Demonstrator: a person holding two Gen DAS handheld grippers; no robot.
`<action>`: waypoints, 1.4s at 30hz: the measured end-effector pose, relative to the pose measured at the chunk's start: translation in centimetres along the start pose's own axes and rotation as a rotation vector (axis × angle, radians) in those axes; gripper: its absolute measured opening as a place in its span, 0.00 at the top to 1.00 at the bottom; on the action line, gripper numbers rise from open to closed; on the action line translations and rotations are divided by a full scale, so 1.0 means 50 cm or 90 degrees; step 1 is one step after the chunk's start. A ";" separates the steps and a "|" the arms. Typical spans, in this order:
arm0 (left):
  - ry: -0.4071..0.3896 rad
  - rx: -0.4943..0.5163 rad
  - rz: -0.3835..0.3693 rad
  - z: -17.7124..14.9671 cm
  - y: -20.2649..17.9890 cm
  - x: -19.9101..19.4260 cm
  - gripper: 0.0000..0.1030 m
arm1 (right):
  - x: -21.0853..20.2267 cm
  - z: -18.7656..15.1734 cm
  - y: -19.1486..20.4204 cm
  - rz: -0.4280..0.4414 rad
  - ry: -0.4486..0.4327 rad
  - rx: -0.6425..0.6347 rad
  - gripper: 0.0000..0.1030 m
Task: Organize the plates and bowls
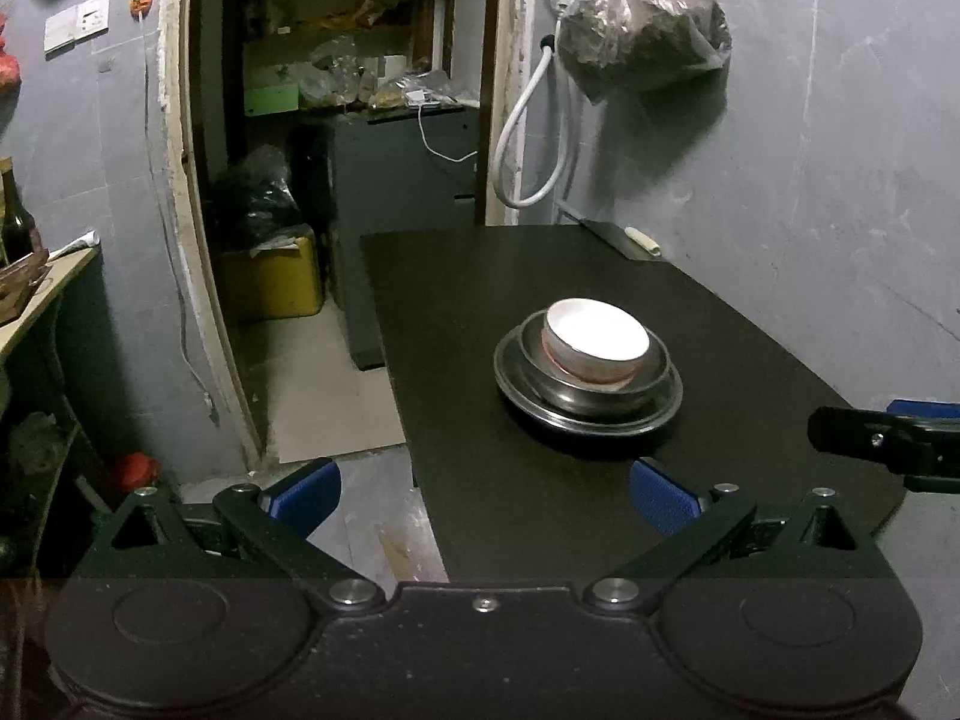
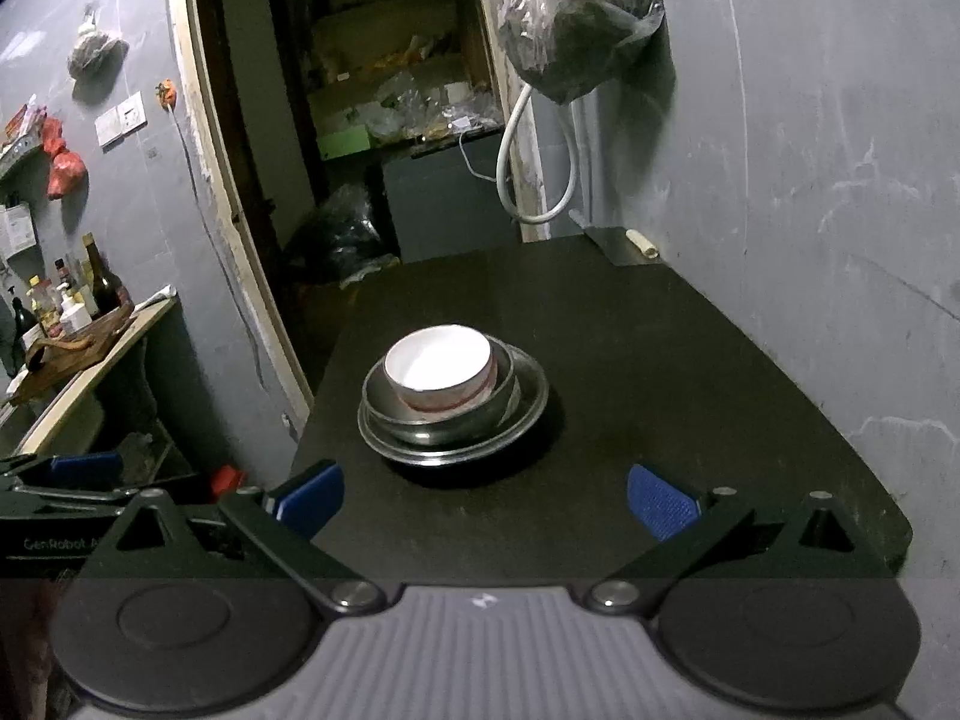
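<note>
Ahead of both tools | white bowl (image 1: 597, 343) nested in steel dishes (image 1: 588, 396) | left tool (image 1: 485, 495), right tool (image 2: 485, 499) released, empty

White bowl (image 2: 441, 369), seemingly red-banded; black table (image 2: 660, 390)

Your left gripper (image 1: 485, 498) stands with its blue-padded jaws spread wide and empty, short of the stack: a white ceramic bowl (image 1: 597, 341) nested in what looks like a steel bowl (image 1: 600, 393), on a round steel plate (image 1: 522, 384), on the black table (image 1: 480, 300).
</note>
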State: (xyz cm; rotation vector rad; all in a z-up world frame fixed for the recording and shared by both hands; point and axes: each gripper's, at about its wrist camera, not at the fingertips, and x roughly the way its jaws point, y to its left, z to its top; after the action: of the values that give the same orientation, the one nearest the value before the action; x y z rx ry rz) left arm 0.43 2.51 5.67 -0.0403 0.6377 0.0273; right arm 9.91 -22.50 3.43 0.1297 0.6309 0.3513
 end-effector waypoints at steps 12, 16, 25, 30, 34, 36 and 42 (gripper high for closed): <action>0.037 0.016 0.008 -0.021 -0.029 0.018 0.01 | 0.021 -0.013 -0.024 0.006 0.053 0.000 0.00; 0.040 0.016 0.008 -0.022 -0.028 0.022 0.01 | 0.029 -0.015 -0.028 0.007 0.063 -0.002 0.00; 0.046 0.021 0.014 -0.019 -0.026 0.032 0.01 | 0.038 -0.014 -0.025 0.008 0.071 -0.010 0.00; 0.045 0.020 0.014 -0.018 -0.024 0.033 0.01 | 0.041 -0.013 -0.024 0.009 0.072 -0.012 0.00; 0.045 0.020 0.013 -0.019 -0.023 0.033 0.01 | 0.040 -0.013 -0.024 0.009 0.074 -0.013 0.00; 0.044 0.017 0.013 -0.019 -0.021 0.033 0.01 | 0.039 -0.013 -0.024 0.008 0.075 -0.015 0.00; 0.042 0.013 0.014 -0.021 -0.020 0.028 0.01 | 0.032 -0.012 -0.021 0.007 0.070 -0.020 0.00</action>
State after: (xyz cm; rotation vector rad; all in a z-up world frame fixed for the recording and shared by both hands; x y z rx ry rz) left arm 0.99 1.49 4.01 -0.0143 0.7046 0.0416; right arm 11.05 -22.90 1.81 0.0835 0.7337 0.3811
